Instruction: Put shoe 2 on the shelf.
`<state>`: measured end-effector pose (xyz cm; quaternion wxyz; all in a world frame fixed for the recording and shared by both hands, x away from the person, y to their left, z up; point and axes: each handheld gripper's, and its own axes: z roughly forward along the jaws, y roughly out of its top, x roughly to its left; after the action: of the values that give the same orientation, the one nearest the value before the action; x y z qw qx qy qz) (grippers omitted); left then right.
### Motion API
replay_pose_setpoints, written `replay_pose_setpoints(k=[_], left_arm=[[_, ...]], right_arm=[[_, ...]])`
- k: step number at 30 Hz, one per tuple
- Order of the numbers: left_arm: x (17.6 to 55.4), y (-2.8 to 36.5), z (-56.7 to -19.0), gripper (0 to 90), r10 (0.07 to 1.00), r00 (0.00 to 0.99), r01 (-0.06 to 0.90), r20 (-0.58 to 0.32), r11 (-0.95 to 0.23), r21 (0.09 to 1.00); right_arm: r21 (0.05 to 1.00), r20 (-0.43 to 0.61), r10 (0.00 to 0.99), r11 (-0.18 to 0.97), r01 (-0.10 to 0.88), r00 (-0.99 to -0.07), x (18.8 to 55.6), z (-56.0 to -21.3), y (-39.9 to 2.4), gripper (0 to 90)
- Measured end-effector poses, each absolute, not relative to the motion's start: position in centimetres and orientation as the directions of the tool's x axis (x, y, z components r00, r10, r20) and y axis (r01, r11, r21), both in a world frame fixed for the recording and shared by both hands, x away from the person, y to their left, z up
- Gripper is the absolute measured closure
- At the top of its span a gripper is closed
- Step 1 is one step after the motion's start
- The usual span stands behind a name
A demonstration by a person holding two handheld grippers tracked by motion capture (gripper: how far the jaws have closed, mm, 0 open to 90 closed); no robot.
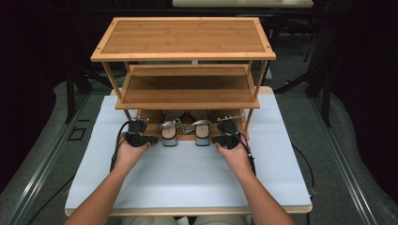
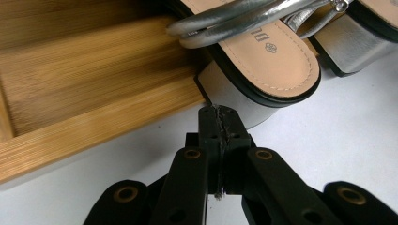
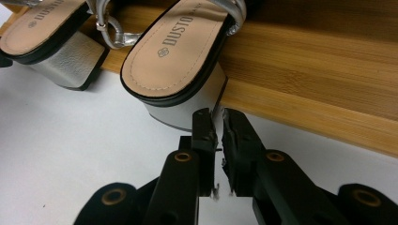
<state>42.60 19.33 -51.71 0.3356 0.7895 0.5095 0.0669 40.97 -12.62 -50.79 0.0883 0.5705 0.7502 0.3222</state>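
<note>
A pair of silver block-heel sandals lies on the bottom shelf of a bamboo shoe rack (image 1: 187,56), heels jutting over its front edge. My left gripper (image 1: 155,139) lies just left of the left sandal (image 1: 170,133). In the left gripper view my left gripper (image 2: 218,115) is shut on nothing, its tip against the silver heel (image 2: 234,96) of that sandal (image 2: 267,56). My right gripper (image 1: 215,139) sits just right of the right sandal (image 1: 202,131). In the right gripper view my right gripper (image 3: 216,117) stands nearly together with only a slit, empty, at the heel's corner (image 3: 187,110).
The rack has three tiers; its top and middle shelves (image 1: 187,89) are bare. It stands on a white mat (image 1: 187,178) covering the table, with free room in front. The bottom shelf's bamboo lip (image 2: 94,122) (image 3: 319,108) runs beside each gripper.
</note>
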Motion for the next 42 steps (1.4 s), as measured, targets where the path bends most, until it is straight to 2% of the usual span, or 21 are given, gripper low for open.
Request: replay_pose_setpoints(k=[42], left_arm=[[43.0, 17.2, -51.5, 89.7, 0.837, 0.498, 0.757, -0.227, -0.291, 0.586]], right_arm=[[0.578, 0.265, 0.885, 0.173, 0.797, -0.384, 41.2, -51.0, -10.1, 84.9]])
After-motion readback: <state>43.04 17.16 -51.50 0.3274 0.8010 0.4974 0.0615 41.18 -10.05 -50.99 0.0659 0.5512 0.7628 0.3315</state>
